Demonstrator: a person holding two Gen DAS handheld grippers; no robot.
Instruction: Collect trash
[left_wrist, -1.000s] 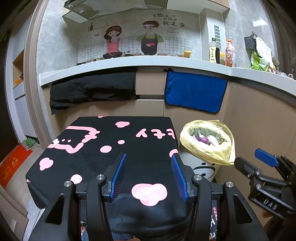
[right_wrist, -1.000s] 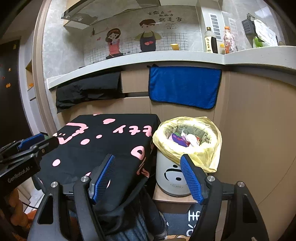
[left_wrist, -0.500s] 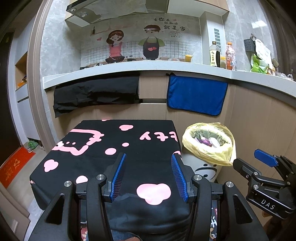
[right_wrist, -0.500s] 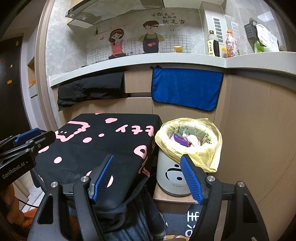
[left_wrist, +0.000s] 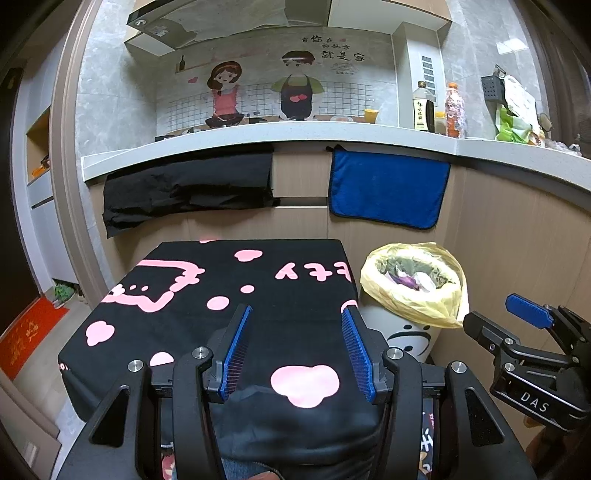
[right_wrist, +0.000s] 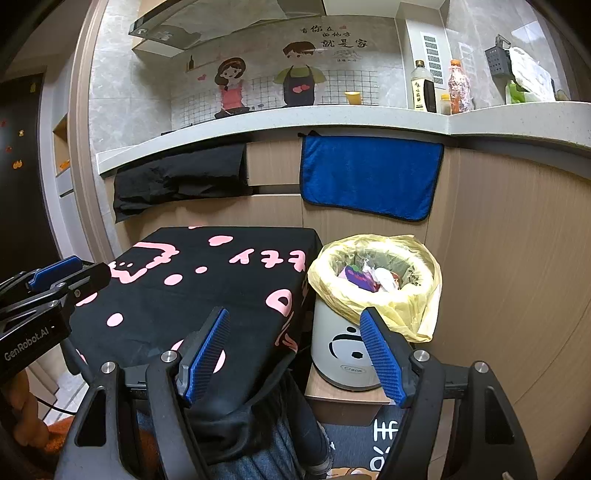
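Left gripper (left_wrist: 295, 349): held spread and empty above the black pink-printed tablecloth (left_wrist: 207, 295).
Right gripper (right_wrist: 295, 354): spread, empty.
Trash (right_wrist: 373, 277): seen inside the yellow-lined bin (right_wrist: 347, 354), just right of the tablecloth.

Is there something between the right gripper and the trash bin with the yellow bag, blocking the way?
Nothing visible blocks it. The right gripper is open and empty, and the trash bin stands just ahead between its fingers' line of sight, its yellow bag open at the top. The black cloth-covered table is beside it, to the left.
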